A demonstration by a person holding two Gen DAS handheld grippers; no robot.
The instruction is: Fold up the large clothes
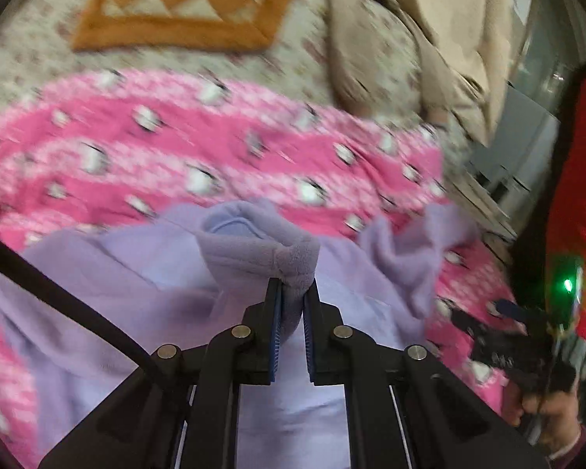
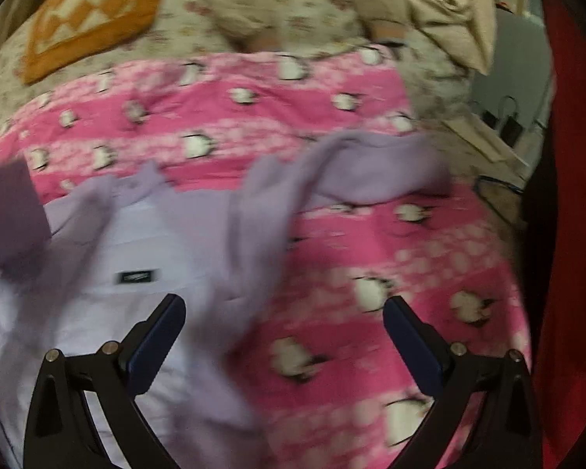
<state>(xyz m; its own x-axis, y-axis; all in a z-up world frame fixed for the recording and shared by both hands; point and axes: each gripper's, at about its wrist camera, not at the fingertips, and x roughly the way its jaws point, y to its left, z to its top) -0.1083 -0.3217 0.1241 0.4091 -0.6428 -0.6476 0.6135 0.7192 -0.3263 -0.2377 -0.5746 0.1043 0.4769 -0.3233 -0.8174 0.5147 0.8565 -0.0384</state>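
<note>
- Two grippers work over one soft lilac fleece garment [image 1: 136,258] spread on a pink penguin-print blanket [image 1: 215,140].
- Left gripper [image 1: 292,293]: fingers clamped on a bunched fold of the fleece, lifted just ahead of the tips.
- Right gripper [image 2: 283,312]: fingers spread wide, holding nothing; garment under the left finger, blanket under the right.
- Only the right view shows the garment's small black label [image 2: 136,276], just ahead of its left finger.
- Only the left view shows a hand [image 1: 547,418] at far right.
- Beyond both fingertips: orange checked mat [image 1: 183,4], beige coat [image 1: 449,31].
</note>
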